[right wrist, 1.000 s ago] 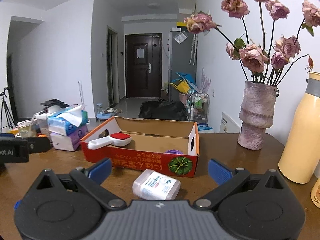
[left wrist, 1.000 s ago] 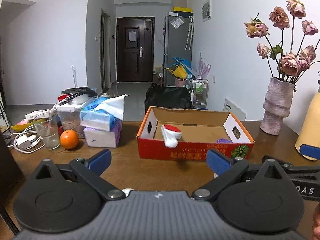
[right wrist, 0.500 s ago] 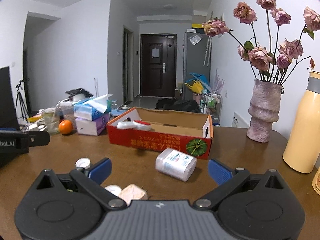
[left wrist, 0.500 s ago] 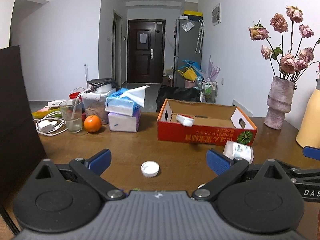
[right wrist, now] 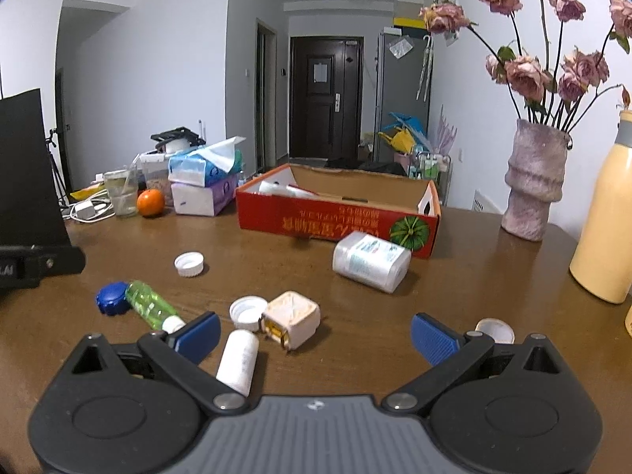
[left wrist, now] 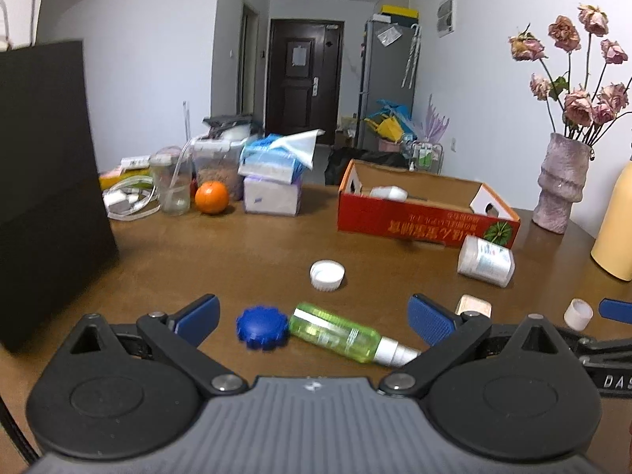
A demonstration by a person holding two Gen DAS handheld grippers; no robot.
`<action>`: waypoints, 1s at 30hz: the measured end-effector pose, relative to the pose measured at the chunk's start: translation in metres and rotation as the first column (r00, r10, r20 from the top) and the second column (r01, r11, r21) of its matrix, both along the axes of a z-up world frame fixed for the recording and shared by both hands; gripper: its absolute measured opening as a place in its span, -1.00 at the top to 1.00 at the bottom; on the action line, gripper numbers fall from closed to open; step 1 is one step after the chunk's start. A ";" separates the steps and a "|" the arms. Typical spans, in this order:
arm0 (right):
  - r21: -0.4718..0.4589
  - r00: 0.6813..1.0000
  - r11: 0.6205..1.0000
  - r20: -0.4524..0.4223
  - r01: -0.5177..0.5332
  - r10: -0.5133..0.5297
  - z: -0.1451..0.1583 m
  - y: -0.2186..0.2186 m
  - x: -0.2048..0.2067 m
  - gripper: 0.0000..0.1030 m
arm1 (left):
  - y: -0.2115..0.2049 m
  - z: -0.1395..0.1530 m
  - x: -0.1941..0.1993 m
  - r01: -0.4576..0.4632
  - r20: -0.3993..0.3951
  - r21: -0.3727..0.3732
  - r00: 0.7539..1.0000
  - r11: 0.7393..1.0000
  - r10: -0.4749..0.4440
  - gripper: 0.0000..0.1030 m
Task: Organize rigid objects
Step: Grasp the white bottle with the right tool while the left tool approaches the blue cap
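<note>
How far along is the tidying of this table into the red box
Early stage. Done: only one white item shows inside the red box. In hand: nothing; the left gripper and right gripper are both open and empty. Left on the table: the green bottle, blue cap, white cap, jar, cube, white tube and two more caps.

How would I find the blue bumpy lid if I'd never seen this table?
Start at the red cardboard box on the brown table, then come toward the near edge. The blue lid lies beside the base of the green bottle. Other caps nearby are white; only this one is blue and scalloped.
</note>
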State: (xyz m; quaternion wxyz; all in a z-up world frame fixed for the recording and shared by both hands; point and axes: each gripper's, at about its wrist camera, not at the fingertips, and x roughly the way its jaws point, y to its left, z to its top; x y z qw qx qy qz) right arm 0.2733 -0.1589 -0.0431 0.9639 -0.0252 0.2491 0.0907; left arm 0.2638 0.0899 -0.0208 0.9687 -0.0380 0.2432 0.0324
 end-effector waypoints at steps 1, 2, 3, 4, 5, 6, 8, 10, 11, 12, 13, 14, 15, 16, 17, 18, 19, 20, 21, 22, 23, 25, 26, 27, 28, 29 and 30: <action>0.001 1.000 1.000 -0.005 0.000 0.000 -0.002 0.000 -0.001 -1.00 | 0.002 -0.003 -0.003 -0.002 -0.006 -0.003 1.000 1.000 0.002 -1.00; 0.003 1.000 1.000 -0.011 -0.001 0.001 -0.003 0.001 -0.002 -1.00 | 0.004 -0.007 -0.006 -0.007 -0.013 -0.005 1.000 1.000 0.006 -1.00; 0.004 1.000 1.000 -0.017 -0.003 0.003 -0.005 0.002 -0.003 -1.00 | 0.007 -0.010 -0.008 -0.011 -0.018 -0.007 1.000 1.000 0.011 -1.00; 0.005 1.000 1.000 -0.023 -0.006 0.006 -0.006 0.003 -0.003 -0.99 | 0.009 -0.012 -0.011 -0.013 -0.022 -0.009 1.000 1.000 0.013 -1.00; 0.004 1.000 1.000 -0.028 -0.009 0.010 -0.008 0.004 -0.004 -0.99 | 0.011 -0.015 -0.013 -0.015 -0.027 -0.010 1.000 1.000 0.015 -1.00; 0.002 0.999 1.000 -0.033 -0.013 0.013 -0.009 0.006 -0.005 -0.99 | 0.012 -0.017 -0.014 -0.015 -0.031 -0.008 0.999 1.000 0.015 -1.00; -0.005 0.999 1.000 -0.044 -0.023 0.022 -0.013 0.010 -0.005 -0.98 | 0.015 -0.020 -0.016 -0.018 -0.038 0.000 0.999 1.000 0.018 -1.00; -0.010 0.998 0.999 -0.056 -0.034 0.033 -0.016 0.015 -0.005 -0.97 | 0.016 -0.022 -0.017 -0.020 -0.042 0.006 0.999 1.000 0.020 -1.00; -0.012 0.997 0.999 -0.061 -0.039 0.038 -0.017 0.017 -0.005 -0.96 | 0.018 -0.023 -0.017 -0.021 -0.045 0.007 0.999 1.000 0.021 -1.00; -0.014 0.997 0.999 -0.065 -0.043 0.042 -0.018 0.020 -0.004 -0.95 | 0.019 -0.024 -0.018 -0.022 -0.046 0.006 0.999 1.000 0.022 -1.00; -0.018 0.996 0.999 -0.071 -0.047 0.046 -0.019 0.022 -0.003 -0.94 | 0.020 -0.025 -0.018 -0.022 -0.047 0.006 0.999 1.000 0.022 -1.00; -0.021 0.996 0.998 -0.075 -0.051 0.049 -0.020 0.024 -0.002 -0.92 | 0.022 -0.026 -0.018 -0.022 -0.050 0.005 0.998 1.000 0.022 -1.00; -0.023 0.995 0.998 -0.082 -0.056 0.054 -0.021 0.026 0.000 -0.91 | 0.023 -0.027 -0.017 -0.021 -0.053 0.006 0.998 1.000 0.022 -1.00; -0.023 0.994 0.998 -0.090 -0.059 0.057 -0.023 0.028 0.002 -0.90 | 0.024 -0.029 -0.016 -0.021 -0.057 0.008 0.998 1.000 0.022 -1.00; -0.023 0.993 0.998 -0.100 -0.061 0.058 -0.025 0.030 0.005 -0.88 | 0.025 -0.030 -0.016 -0.021 -0.060 0.010 0.998 1.000 0.022 -1.00; -0.024 0.992 0.998 -0.113 -0.062 0.059 -0.027 0.031 0.009 -0.84 | 0.025 -0.031 -0.015 -0.021 -0.063 0.011 0.998 1.000 0.022 -1.00; -0.025 0.990 0.998 -0.127 -0.061 0.058 -0.030 0.032 0.012 -0.81 | 0.027 -0.032 -0.015 -0.020 -0.065 0.011 0.998 1.000 0.021 -1.00; -0.026 0.988 0.998 -0.141 -0.061 0.057 -0.032 0.033 0.015 -0.77 | 0.028 -0.033 -0.013 -0.019 -0.067 0.010 0.998 1.000 0.020 -1.00; -0.027 0.986 0.998 -0.157 -0.062 0.057 -0.035 0.035 0.018 -0.74 | 0.029 -0.034 -0.013 -0.019 -0.071 0.008 0.997 1.000 0.019 -1.00; -0.030 0.984 0.998 -0.169 -0.062 0.057 -0.038 0.036 0.022 -0.72 | 0.030 -0.036 -0.012 -0.019 -0.075 0.008 0.997 1.000 0.019 -1.00; -0.033 0.982 0.997 -0.180 -0.063 0.056 -0.040 0.037 0.025 -0.69 | 0.031 -0.037 -0.010 -0.019 -0.079 0.008 0.997 1.000 0.020 -1.00; -0.043 0.979 0.997 -0.196 -0.071 0.061 -0.044 0.041 0.030 -0.67 | 0.032 -0.039 -0.008 -0.019 -0.086 0.007 0.996 1.000 0.020 -1.00; -0.051 0.978 0.996 -0.201 -0.073 0.062 -0.045 0.043 0.033 -0.66 | 0.033 -0.040 -0.007 -0.020 -0.088 0.008 0.996 1.000 0.020 -1.00; -0.057 0.977 0.995 -0.203 -0.076 0.063 -0.046 0.045 0.036 -0.64 | 0.034 -0.040 -0.007 -0.021 -0.090 0.010 0.996 1.000 0.021 -1.00; -0.062 0.977 0.995 -0.205 -0.079 0.065 -0.047 0.047 0.038 -0.62 | 0.034 -0.041 -0.006 -0.022 -0.091 0.012 0.996 1.000 0.023 -1.00; -0.065 0.975 0.994 -0.210 -0.083 0.068 -0.048 0.050 0.040 -0.55 | 0.034 -0.041 -0.004 -0.022 -0.092 0.013 0.995 1.000 0.023 -1.00; -0.066 0.974 0.994 -0.216 -0.089 0.073 -0.049 0.052 0.042 -0.47 | 0.035 -0.041 -0.004 -0.023 -0.093 0.012 0.995 1.000 0.024 -1.00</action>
